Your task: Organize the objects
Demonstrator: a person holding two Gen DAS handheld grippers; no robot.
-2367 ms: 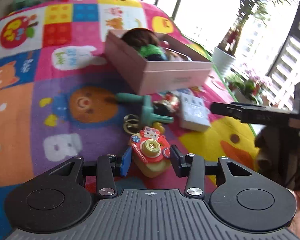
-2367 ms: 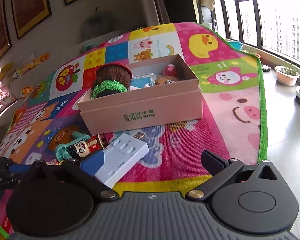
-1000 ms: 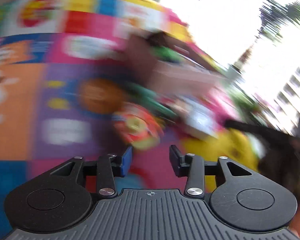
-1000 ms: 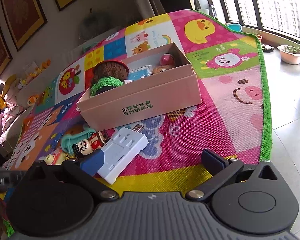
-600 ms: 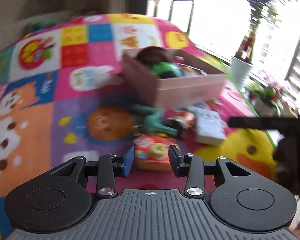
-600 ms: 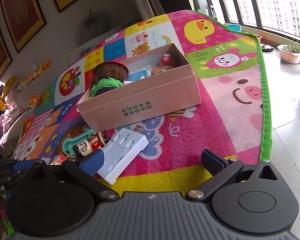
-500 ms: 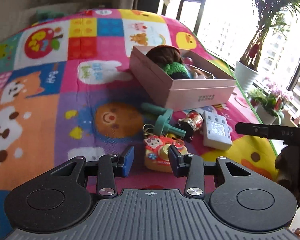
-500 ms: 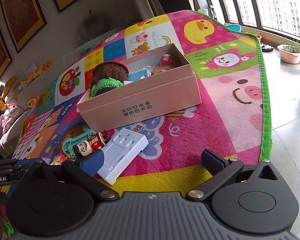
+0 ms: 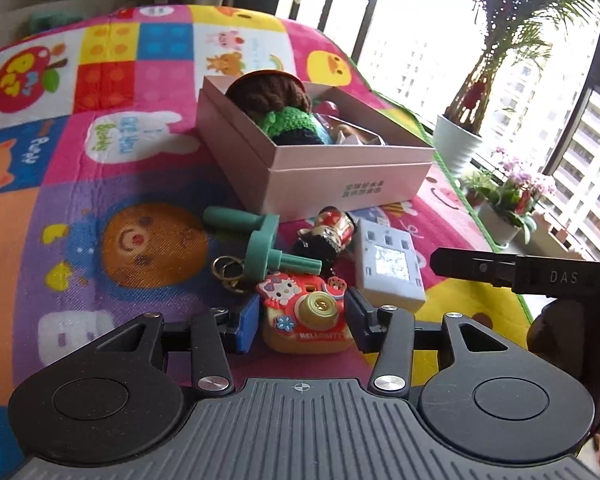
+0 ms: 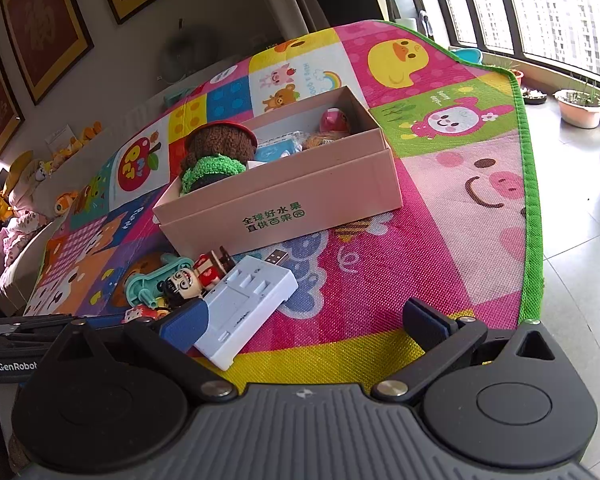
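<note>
Left gripper (image 9: 302, 322) opening around the toy camera (image 9: 306, 316), pads flanking but not pressing it. Right gripper (image 10: 304, 320) gaping wide, holding nothing, white charger (image 10: 246, 306) lying at ten o'clock. Pink box (image 9: 340, 184) sitting at twelve o'clock of the toy camera.

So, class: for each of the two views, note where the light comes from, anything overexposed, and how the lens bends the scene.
Left wrist view: daylight from the window at right blows out the sky behind the potted palm; the colourful patchwork play mat bulges like a dome. Right wrist view: windows at upper right glare white, the pink cardboard box is sharp, and the mat's green edge curves.
</note>
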